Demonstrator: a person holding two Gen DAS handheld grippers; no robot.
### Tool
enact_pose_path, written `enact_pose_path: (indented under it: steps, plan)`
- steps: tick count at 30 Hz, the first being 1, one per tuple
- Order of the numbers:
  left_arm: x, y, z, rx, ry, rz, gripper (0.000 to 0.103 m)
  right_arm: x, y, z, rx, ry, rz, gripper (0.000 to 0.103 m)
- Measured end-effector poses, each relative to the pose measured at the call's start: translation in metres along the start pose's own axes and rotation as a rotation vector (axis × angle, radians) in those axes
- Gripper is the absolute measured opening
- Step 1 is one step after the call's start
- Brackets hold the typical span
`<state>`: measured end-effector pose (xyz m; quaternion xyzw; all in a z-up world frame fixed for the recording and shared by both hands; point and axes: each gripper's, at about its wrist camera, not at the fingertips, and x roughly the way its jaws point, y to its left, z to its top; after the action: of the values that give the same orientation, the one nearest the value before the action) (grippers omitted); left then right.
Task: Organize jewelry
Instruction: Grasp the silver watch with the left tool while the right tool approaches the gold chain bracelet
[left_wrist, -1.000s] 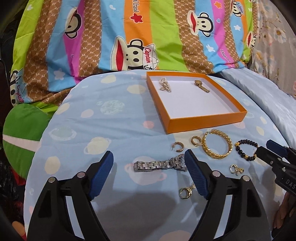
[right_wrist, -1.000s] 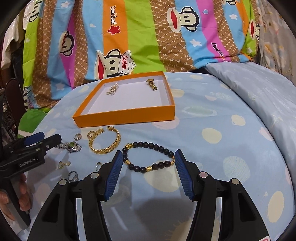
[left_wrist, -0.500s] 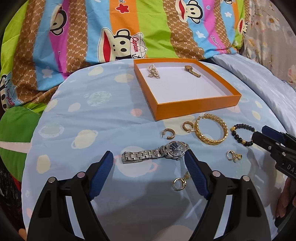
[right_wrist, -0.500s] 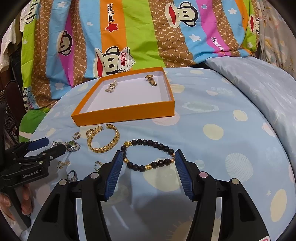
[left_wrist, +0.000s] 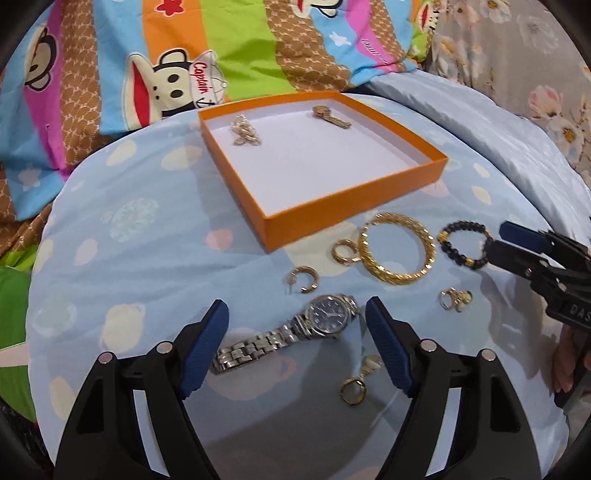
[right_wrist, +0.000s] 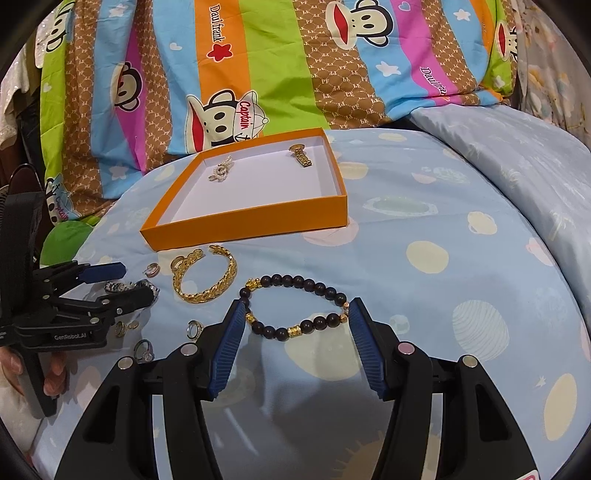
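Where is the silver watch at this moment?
In the left wrist view, the silver watch lies on the blue bedsheet between the open left gripper's fingers, below the gold hoop earring.

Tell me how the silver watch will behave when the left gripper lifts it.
The silver watch has a linked metal band, so it will likely droop. Its polished links may slip between the pads. The case probably outweighs the band, so it may hang unevenly.

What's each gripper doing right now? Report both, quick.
Left gripper: open, holding nothing, fingers either side of the silver metal-band wristwatch.
Right gripper: open, holding nothing, fingers flanking the dark beaded bracelet with gold charms.
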<state>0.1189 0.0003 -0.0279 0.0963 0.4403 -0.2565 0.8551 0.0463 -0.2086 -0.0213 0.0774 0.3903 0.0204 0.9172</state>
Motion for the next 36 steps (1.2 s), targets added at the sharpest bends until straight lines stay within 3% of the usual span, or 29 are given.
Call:
enact_pose_path:
  steps: [2, 7, 14, 23, 28, 31, 36]
  plan:
    - [-0.002, -0.007, -0.004, 0.023, -0.003, 0.002, 0.066, 0.000, 0.000, 0.000, -0.001, 0.000, -0.001, 0.057]
    - [-0.009, -0.017, -0.010, 0.004, -0.017, -0.018, 0.027, 0.001, 0.000, -0.001, -0.003, 0.000, 0.001, 0.057]
    - [-0.017, -0.028, -0.018, -0.060, -0.014, -0.069, 0.025, 0.001, 0.001, 0.000, -0.005, 0.002, 0.009, 0.057]
    - [-0.022, -0.021, -0.018, -0.111, -0.055, -0.033, 0.024, -0.001, 0.011, 0.001, -0.056, 0.005, 0.008, 0.057]
    - [-0.027, -0.007, -0.015, -0.157, -0.087, -0.008, 0.024, 0.000, 0.025, 0.018, -0.086, 0.020, 0.077, 0.056]
    - [-0.028, -0.003, -0.015, -0.170, -0.097, 0.009, 0.024, 0.007, 0.033, 0.024, -0.114, 0.017, 0.038, 0.056]
    - [-0.030, 0.003, -0.015, -0.185, -0.115, 0.041, 0.024, 0.020, 0.041, 0.029, -0.092, 0.057, 0.108, 0.056]
